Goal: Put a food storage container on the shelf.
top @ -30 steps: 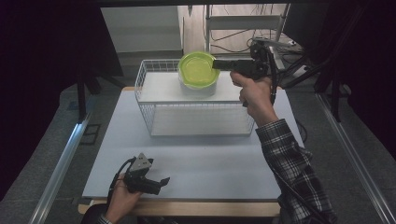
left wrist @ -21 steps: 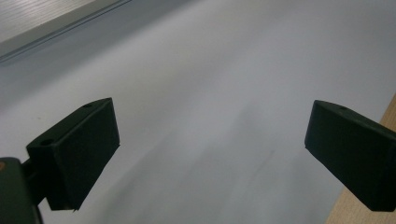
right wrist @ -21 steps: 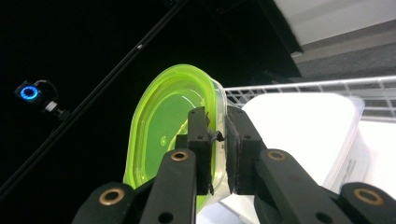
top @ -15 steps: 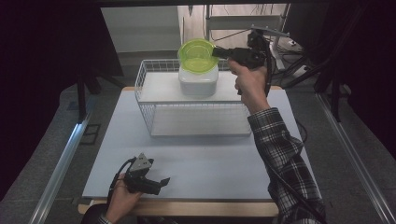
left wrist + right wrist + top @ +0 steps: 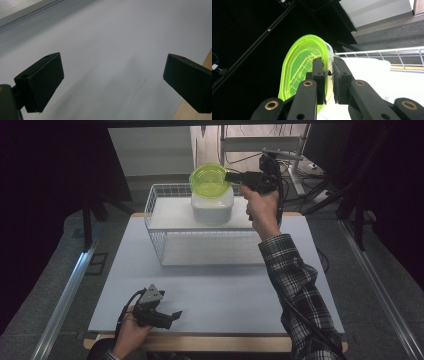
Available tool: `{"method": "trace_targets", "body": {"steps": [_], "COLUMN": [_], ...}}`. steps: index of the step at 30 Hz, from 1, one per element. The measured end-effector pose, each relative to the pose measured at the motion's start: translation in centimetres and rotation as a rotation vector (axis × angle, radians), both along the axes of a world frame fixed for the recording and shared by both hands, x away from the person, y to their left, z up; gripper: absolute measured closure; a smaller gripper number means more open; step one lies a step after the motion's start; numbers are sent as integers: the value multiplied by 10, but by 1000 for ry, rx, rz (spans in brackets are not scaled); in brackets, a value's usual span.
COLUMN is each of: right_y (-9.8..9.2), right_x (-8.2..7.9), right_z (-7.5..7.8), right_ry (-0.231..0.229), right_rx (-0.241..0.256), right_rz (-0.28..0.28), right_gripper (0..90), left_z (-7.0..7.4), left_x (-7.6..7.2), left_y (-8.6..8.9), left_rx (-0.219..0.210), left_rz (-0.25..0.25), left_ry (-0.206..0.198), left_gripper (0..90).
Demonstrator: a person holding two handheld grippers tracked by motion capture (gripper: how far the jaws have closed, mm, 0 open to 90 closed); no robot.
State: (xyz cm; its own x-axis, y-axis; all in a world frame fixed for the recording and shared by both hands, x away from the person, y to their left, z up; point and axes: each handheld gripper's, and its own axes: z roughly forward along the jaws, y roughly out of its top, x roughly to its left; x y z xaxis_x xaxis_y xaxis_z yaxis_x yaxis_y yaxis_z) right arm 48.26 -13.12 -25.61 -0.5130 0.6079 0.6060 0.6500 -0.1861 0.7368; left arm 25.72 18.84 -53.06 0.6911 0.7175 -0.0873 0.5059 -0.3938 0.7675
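A translucent green bowl [image 5: 209, 179] hangs in the air above a white lidded container [image 5: 212, 206] that stands in a white wire basket [image 5: 159, 242] at the table's far side. My right gripper [image 5: 231, 177] is shut on the bowl's right rim. In the right gripper view the two black jaws pinch the bowl [image 5: 299, 65] by its edge, right gripper [image 5: 328, 75] tilted. My left gripper [image 5: 175, 315] rests near the table's front left edge, open. In the left gripper view the left gripper [image 5: 112, 82] has wide-apart jaws with only bare table between them.
The light grey tabletop [image 5: 225, 290] spreads in front of the basket. A wooden front edge [image 5: 197, 115] lies beside the left gripper. Metal rails [image 5: 65, 295] run along both sides. Shelving and cables [image 5: 290, 160] stand behind the table.
My right gripper has lifted the green bowl up off the white container and clear of the basket. The left gripper has stayed where it was.
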Motion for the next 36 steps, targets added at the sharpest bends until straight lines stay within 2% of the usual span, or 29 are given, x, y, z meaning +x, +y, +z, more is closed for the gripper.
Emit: {"method": "trace_targets", "body": {"steps": [6, 10, 14, 21, 23, 29, 33, 36], "right_y": [2, 4, 6, 5, 5, 3, 1, -2], "right_x": [2, 4, 5, 8, 8, 10, 8, 5], "right_z": [-3, -2, -1, -3, -3, -4, -5, -8], "right_ry": [9, 31, 36, 40, 29, -18, -42, -57], "right_rx": [-27, -35, -79, -82, -99, -84, -97, -111], "right_rz": [-34, -49, -77, -85, -92, -72, -56, -22], "right_gripper": [806, 791, 715, 681, 616, 322, 239, 185], "left_z": [0, 0, 0, -1, -1, -1, -1, -1], "left_x": [0, 0, 0, 0, 0, 0, 0, 0], "left_y": [0, -1, -1, -1, -1, -1, -1, -1], "left_rx": [1, 4, 7, 9, 10, 11, 13, 12], "left_rz": [-2, -4, -5, -8, -9, -9, -10, -9], "left_ry": [2, 2, 3, 6, 4, 4, 4, 4], "left_gripper": [28, 28, 28, 28, 28, 28, 28, 28]}}
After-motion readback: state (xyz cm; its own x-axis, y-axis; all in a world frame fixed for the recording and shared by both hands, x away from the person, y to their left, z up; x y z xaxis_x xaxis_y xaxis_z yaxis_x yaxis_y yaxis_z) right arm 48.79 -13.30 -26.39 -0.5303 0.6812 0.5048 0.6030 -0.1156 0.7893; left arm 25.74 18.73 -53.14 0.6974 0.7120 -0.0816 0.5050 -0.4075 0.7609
